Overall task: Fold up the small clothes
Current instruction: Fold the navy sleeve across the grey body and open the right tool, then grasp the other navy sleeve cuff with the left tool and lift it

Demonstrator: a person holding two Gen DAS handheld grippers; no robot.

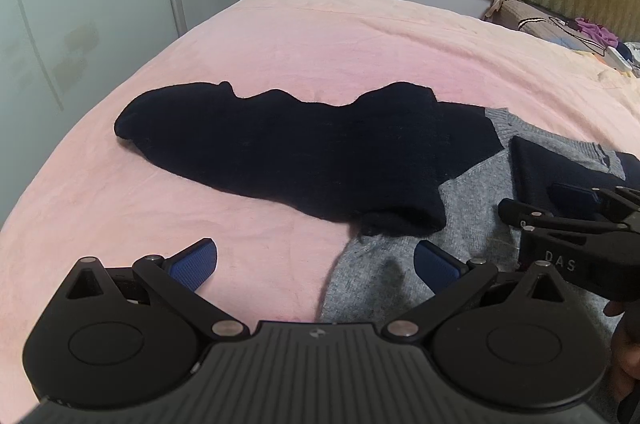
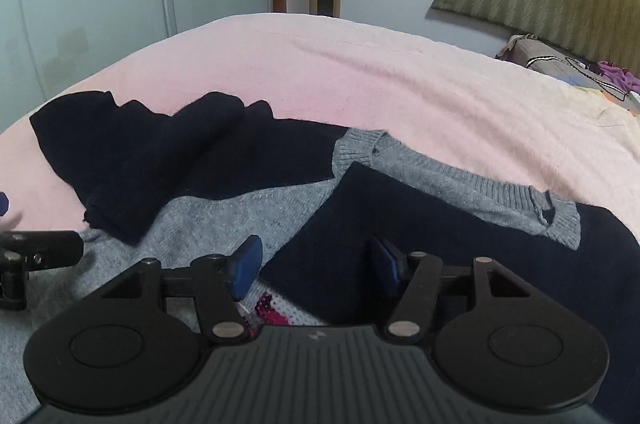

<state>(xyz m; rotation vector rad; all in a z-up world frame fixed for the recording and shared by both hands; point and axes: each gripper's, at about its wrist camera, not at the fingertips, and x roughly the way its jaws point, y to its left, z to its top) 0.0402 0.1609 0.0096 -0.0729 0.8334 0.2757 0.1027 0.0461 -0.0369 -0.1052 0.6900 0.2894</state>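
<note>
grey and navy sweater (image 2: 248, 220) is spread mid-frame on the pink bed (image 2: 360, 71), one navy sleeve (image 2: 384, 244) folded across the body. right tool (image 2: 314, 266) is held open above that sleeve. left tool (image 1: 316, 264) is held open, gripping nothing, at the sweater's lower edge.

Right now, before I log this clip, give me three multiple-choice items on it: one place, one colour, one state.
1. Where does the navy sleeve lie?
A. on the pink bed
B. on the floor
C. on the headboard

2. What colour is the sweater's collar?
A. red
B. grey
C. white

3. How are the left gripper's fingers?
A. shut on the sleeve
B. shut on nothing
C. open

Key: 1 A, the sleeve stretches across the bed; 2 B, the ribbed knit is grey; 3 C, a wide gap shows between the blue fingers, holding nothing.
</note>
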